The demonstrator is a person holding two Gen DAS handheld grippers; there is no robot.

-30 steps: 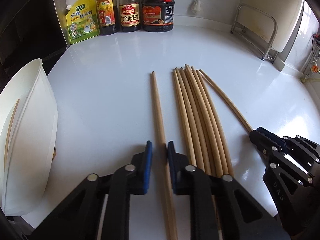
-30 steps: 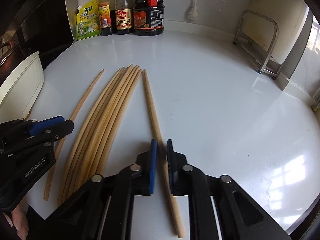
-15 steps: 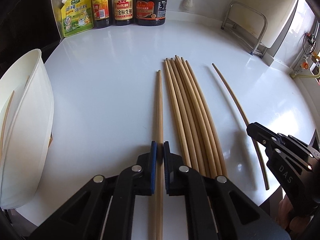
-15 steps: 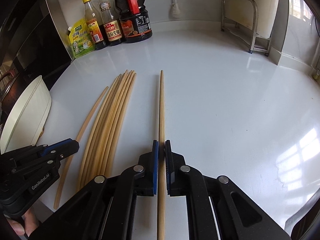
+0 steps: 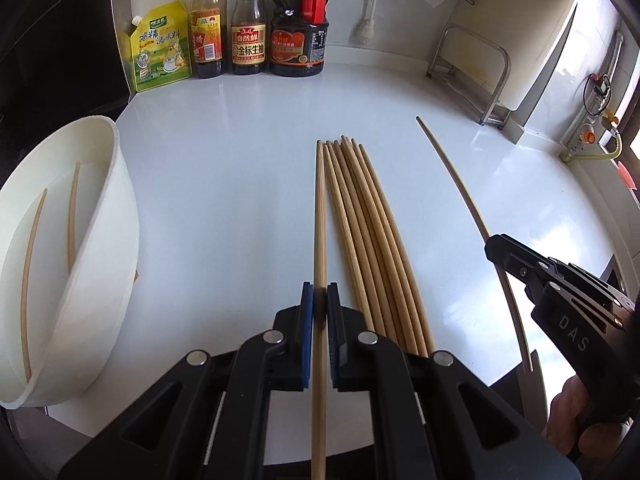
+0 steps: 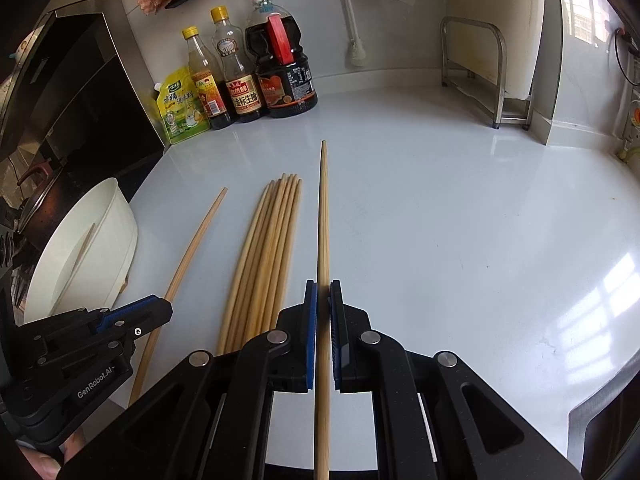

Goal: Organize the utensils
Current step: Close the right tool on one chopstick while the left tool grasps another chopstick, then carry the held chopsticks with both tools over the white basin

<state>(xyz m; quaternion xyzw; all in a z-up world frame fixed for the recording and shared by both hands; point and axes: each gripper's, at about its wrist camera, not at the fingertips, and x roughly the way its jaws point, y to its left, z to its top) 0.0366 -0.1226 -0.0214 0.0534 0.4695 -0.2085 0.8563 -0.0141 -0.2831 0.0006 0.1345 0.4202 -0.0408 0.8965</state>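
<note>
My left gripper is shut on a single wooden chopstick, which points forward above the white counter. A bundle of several chopsticks lies on the counter just to its right. In the right wrist view, my right gripper is shut on another chopstick, right of the same bundle. Each gripper also shows in the other view: the right gripper with its chopstick, and the left gripper with its chopstick. A white tub at the left holds two chopsticks.
Three sauce bottles and a yellow-green pouch line the back wall. A metal rack holding a pale board stands at the back right. A dark appliance is beside the tub. The counter edge runs close below the grippers.
Both grippers have gone from slightly open around their chopsticks to shut on them. Both have risen, lifting the two chopsticks off the counter and away from the bundle.
</note>
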